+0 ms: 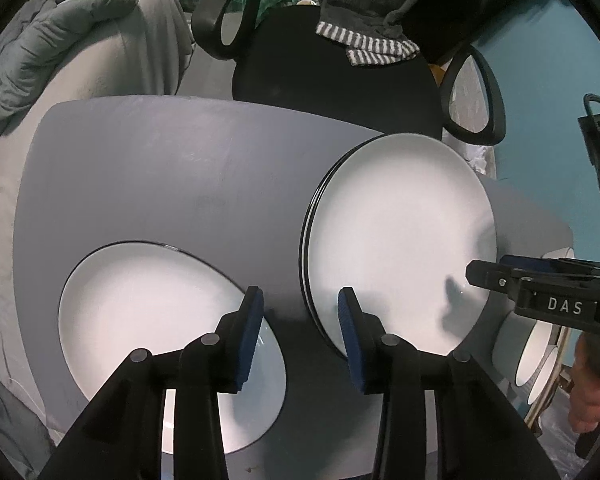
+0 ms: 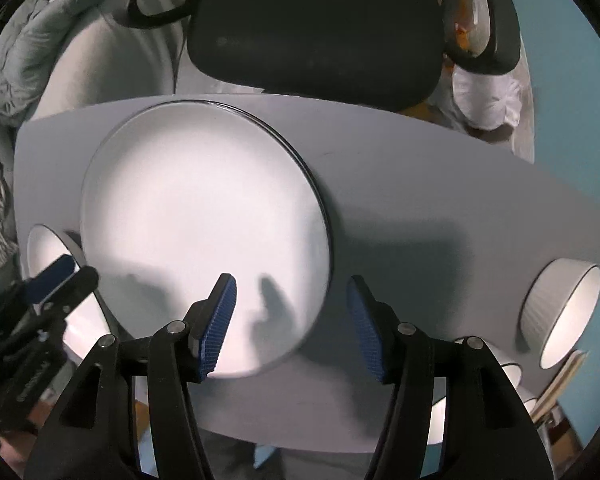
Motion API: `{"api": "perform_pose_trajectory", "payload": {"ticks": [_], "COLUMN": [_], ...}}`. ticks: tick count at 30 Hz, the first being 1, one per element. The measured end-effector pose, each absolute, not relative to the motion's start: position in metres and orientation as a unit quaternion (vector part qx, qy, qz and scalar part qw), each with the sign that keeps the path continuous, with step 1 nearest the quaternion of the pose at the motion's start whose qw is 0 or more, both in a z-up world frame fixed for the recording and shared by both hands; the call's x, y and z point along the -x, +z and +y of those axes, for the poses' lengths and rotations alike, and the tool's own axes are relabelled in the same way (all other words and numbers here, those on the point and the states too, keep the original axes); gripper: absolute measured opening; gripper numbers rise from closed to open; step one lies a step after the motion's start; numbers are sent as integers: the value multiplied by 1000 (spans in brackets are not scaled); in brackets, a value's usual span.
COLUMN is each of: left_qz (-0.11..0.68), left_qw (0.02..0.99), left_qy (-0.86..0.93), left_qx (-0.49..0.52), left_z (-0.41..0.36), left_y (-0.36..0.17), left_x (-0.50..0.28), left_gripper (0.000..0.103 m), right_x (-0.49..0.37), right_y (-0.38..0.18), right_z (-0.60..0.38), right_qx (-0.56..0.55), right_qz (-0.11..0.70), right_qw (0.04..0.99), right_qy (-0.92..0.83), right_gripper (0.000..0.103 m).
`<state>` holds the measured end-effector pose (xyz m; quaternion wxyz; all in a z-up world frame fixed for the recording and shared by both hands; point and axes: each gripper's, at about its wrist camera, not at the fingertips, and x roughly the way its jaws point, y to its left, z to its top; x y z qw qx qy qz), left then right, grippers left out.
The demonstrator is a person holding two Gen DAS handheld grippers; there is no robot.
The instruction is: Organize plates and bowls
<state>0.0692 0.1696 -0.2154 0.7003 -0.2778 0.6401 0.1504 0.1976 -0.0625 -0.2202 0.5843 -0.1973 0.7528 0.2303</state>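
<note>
Looked about half done: plate stack sat mid-desk, single plate and bowls either side, both tools apart, empty.

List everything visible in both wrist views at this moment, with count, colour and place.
plate stack: one stack, white with dark rims, middle of table
single plate: one, white, table's left side
bowls: at least two, white with ribbed grey outsides, on their sides at table's right edge
table: one, grey
office chair: one, black, behind table
striped cloth: one, grey-white, on the chair
bedding: grey, far left
left gripper: black, blue-padded fingers, open, empty
right gripper: same, open, empty
</note>
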Motion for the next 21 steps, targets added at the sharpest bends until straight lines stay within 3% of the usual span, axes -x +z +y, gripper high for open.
{"api": "perform_pose_trajectory", "payload": {"ticks": [6, 11, 14, 21], "left_qz": [626, 625, 618, 611], "left_qw": [712, 717, 726, 733], "left_qy": [153, 157, 160, 157], "left_qx": [279, 265, 256, 256], "left_z": [171, 170, 168, 169], "left_y": [-200, -184, -173, -156], "left_x": [-61, -50, -42, -21], "left_gripper": [50, 52, 65, 66], "right_x": [-189, -178, -170, -155], "right_y": [-207, -186, -174, -154], "right_z": [-64, -59, -57, -55], "right_qx": [223, 251, 267, 285], "right_qz": [731, 701, 683, 658], "right_qw": [599, 616, 626, 635], "right_qy": [237, 256, 265, 287], "right_gripper": [58, 60, 64, 67]}}
